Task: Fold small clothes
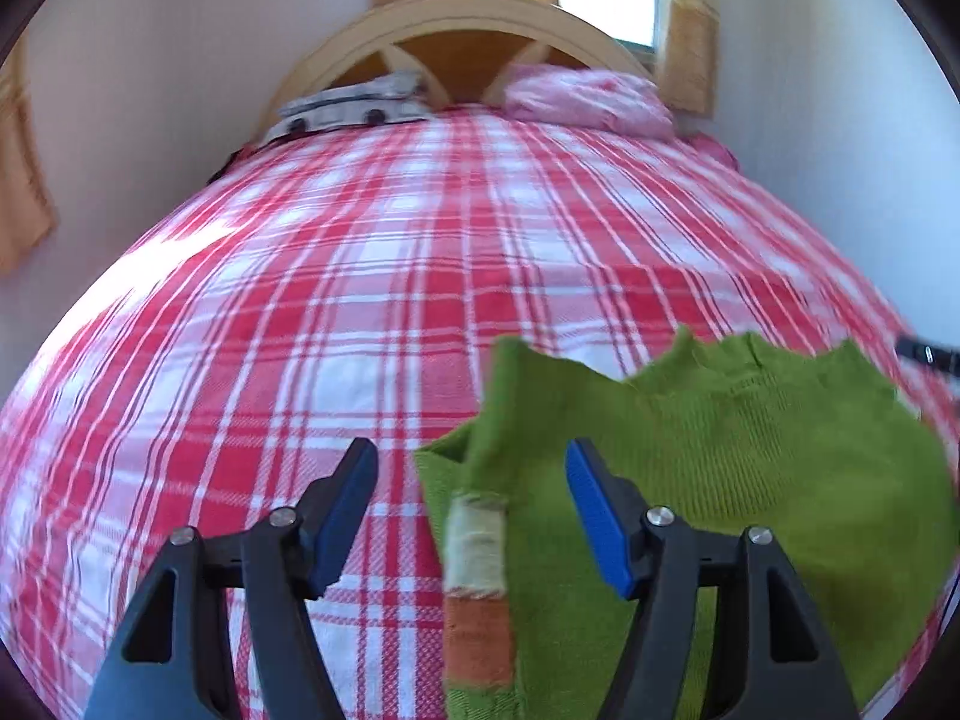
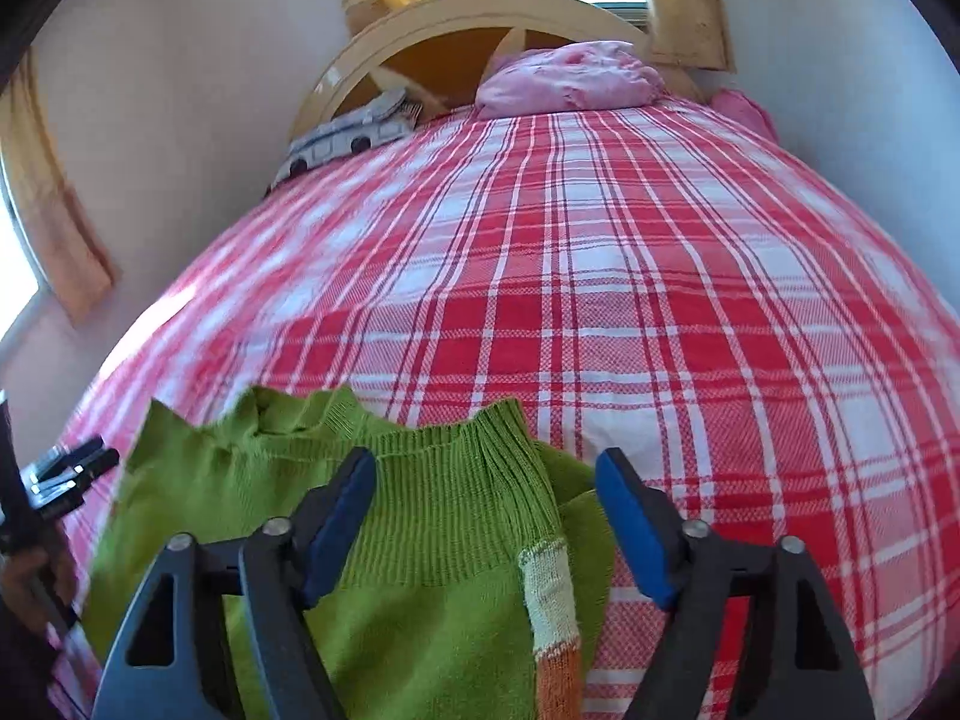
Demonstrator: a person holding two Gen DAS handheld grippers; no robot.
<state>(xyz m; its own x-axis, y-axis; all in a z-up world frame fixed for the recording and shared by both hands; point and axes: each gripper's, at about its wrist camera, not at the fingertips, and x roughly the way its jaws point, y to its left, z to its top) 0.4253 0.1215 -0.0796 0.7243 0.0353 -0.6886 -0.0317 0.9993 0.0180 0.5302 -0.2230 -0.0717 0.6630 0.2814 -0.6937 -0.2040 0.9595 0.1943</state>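
Low in both wrist views, I see the green knit sweater [image 1: 750,450] lying on the red plaid bedspread [image 1: 360,276], cream-and-orange cuff [image 2: 555,618] showing. My left gripper [image 1: 468,510] and right gripper [image 2: 486,516] both stand wide, pads clear of the knit.
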